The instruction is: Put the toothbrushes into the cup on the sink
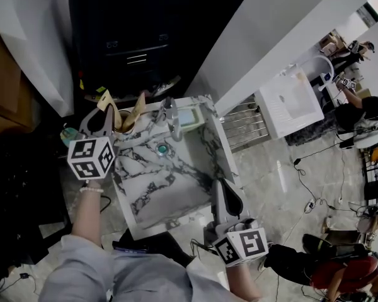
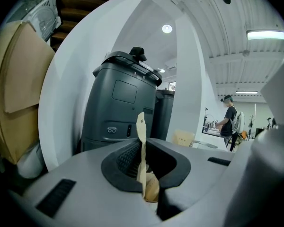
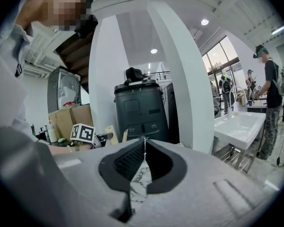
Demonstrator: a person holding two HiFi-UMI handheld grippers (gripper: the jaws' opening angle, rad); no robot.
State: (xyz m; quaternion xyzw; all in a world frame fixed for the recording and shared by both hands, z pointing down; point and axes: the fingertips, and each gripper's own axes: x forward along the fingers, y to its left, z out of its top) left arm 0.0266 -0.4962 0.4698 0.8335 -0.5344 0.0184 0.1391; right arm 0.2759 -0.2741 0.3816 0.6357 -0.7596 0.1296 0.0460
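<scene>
Standing by white pillar (image 1: 271, 36), marble-veined sink (image 1: 170, 187)

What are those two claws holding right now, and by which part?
The left gripper pinches a pale wooden toothbrush partway along its flat handle. The right gripper is shut and holds nothing.

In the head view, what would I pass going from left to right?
Left gripper, shut on a toothbrush, then the faucet, the shut right gripper, the white basin.
</scene>
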